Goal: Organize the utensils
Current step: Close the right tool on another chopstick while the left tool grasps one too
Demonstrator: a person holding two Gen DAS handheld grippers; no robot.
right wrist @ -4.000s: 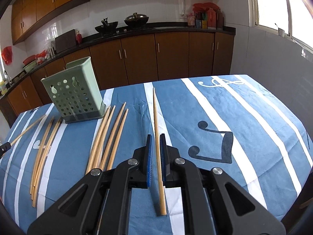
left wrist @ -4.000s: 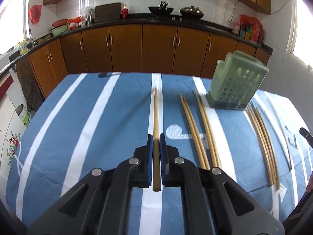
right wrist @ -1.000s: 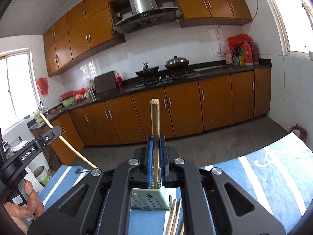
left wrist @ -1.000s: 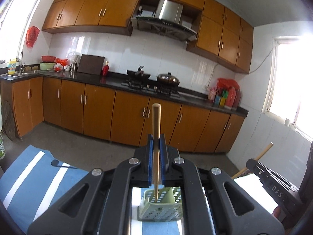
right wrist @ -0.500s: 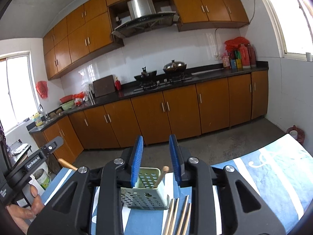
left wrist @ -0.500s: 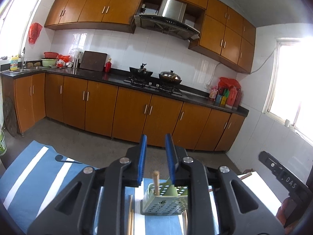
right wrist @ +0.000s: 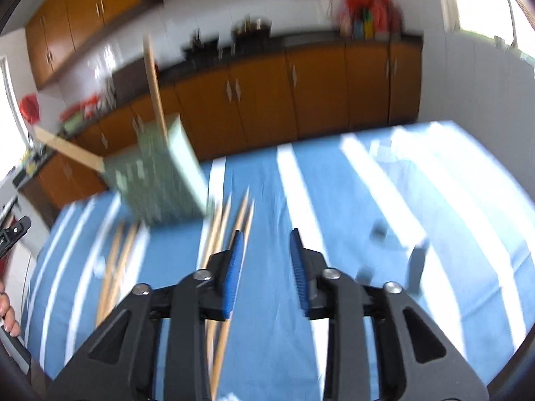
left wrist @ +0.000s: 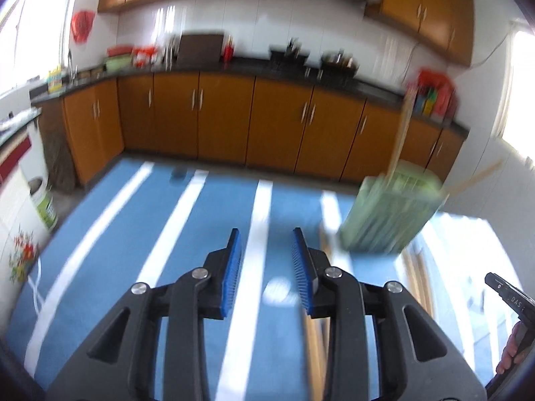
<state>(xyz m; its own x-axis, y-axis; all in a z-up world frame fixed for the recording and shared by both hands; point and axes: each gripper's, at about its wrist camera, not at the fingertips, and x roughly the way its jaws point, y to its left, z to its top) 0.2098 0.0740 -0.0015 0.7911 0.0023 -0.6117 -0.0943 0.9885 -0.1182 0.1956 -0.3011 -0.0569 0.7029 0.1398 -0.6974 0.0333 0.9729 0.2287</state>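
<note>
Both wide apart, holding nothing: left gripper point(left wrist: 265, 269) over bare striped cloth point(left wrist: 187, 234), right gripper point(right wrist: 265, 265) near loose chopsticks point(right wrist: 222, 230), green holder point(right wrist: 160, 173) far left

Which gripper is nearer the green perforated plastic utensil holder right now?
Hard to call; roughly equal. The left gripper has the green perforated plastic utensil holder ahead to its right; the right gripper has it ahead to its left. Both open, empty.

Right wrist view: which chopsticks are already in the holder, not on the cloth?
The two chopsticks sticking up out of the green holder, leaning apart. The other chopsticks lie flat on the tablecloth.
</note>
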